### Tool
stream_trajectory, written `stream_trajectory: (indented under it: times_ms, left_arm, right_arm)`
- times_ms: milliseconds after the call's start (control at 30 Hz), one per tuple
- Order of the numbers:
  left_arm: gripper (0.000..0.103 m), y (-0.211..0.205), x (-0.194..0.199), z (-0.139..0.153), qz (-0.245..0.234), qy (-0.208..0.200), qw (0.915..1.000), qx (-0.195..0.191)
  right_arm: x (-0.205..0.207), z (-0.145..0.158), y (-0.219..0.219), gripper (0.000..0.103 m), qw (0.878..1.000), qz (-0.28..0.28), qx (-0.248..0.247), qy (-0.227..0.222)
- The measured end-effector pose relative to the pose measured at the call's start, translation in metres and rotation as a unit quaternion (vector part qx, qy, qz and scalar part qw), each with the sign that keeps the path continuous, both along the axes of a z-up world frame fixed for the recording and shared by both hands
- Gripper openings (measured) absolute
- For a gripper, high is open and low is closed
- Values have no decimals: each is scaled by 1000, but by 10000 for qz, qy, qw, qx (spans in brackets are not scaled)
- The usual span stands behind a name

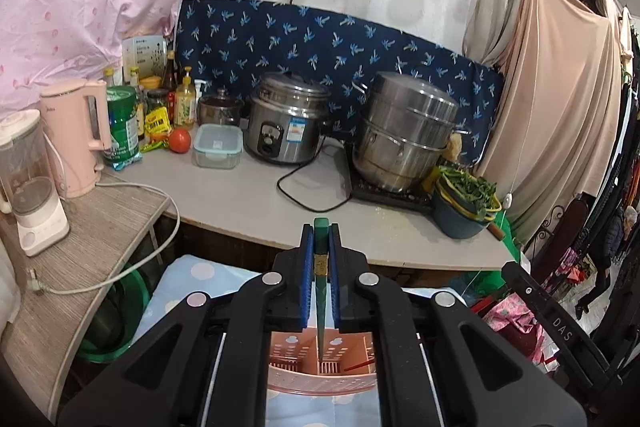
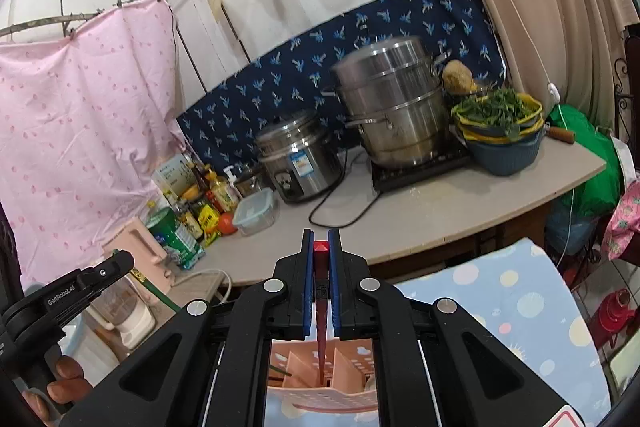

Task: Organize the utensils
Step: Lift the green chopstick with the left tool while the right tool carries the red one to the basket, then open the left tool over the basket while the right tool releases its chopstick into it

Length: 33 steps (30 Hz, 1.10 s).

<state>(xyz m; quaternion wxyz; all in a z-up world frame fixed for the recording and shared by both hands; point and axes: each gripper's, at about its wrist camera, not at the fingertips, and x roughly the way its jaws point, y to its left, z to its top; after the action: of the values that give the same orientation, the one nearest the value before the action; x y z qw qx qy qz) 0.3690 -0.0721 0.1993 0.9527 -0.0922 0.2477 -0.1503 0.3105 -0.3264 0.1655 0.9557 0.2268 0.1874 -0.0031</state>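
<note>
My left gripper (image 1: pixel 321 247) is shut on a green chopstick (image 1: pixel 320 279), held upright with its lower tip inside a pink utensil holder (image 1: pixel 322 379) below. A red chopstick tip (image 1: pixel 360 363) shows in the holder. My right gripper (image 2: pixel 321 251) is shut on a red chopstick (image 2: pixel 321 291), its tip down in a compartment of the same pink holder (image 2: pixel 320 383). The left gripper (image 2: pixel 80 291) and its green chopstick (image 2: pixel 154 289) also show at the lower left of the right wrist view. A green stick (image 2: pixel 280 371) lies in the holder.
The holder stands on a blue dotted cloth (image 2: pixel 512 299). Behind is a grey counter (image 1: pixel 248 195) with a rice cooker (image 1: pixel 286 119), a steel steamer pot (image 1: pixel 404 131), a basin of greens (image 1: pixel 466 203), a pink kettle (image 1: pixel 78 135), a blender (image 1: pixel 30 183) and bottles (image 1: pixel 176 95).
</note>
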Motion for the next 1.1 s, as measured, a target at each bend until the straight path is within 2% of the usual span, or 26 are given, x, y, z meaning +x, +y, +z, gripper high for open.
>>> stream_trajectory:
  times_ms: [367,467,500,533,800,1100]
  left_arm:
    - [7,-4,18,-42,-36,460,9989,62]
    - [16,-1,17,-48,69,510,9986,160]
    - [25,0,16,-49,88,509,9985,162]
    - [30,2,14,-49,111,487,9986,147]
    - [35,13,-9,-50,217,452,9983,283]
    - [41,24,-51,-53,211,454,9979,411]
  right_arm:
    - [15,-40,13,9,9990,156,-165,387]
    - [11,-41,14,16,9987,149,-261,399]
    - [9,-40,13,19,9988,149,-247,392]
    - [6,-39,11,24,9989,129,-227,384]
    - [-22,-35,13,25,9985,239,-244,428]
    - [-72,-53,31,25,9955,394,-466,729]
